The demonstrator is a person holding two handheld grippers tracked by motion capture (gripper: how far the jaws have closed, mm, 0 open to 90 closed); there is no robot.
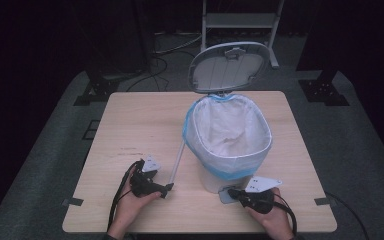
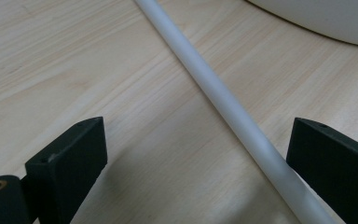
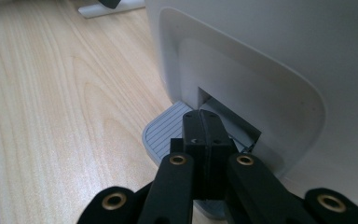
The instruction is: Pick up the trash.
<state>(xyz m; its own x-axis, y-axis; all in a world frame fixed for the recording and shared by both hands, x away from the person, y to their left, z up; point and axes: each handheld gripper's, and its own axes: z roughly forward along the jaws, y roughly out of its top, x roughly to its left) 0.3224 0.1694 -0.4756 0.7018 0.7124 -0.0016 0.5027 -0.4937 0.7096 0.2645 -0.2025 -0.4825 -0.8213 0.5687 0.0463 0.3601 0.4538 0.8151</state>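
A white pedal bin (image 1: 228, 135) stands on the wooden table (image 1: 130, 120), lined with a white bag that has a blue rim. Its grey lid (image 1: 230, 66) is raised upright. My right gripper (image 1: 232, 191) is shut, and its joined tips (image 3: 204, 126) rest on the grey ribbed pedal (image 3: 165, 130) at the bin's base. A thin white rod (image 1: 177, 162) lies on the table left of the bin. My left gripper (image 1: 167, 189) is open at the rod's near end. The rod (image 2: 214, 88) runs between the jaws, close to the right one.
The bin's white wall (image 3: 261, 56) rises just beyond the right gripper. Bare tabletop spreads to the left and the far side. Dark floor, cables and a metal stand (image 1: 240, 20) lie beyond the table's far edge.
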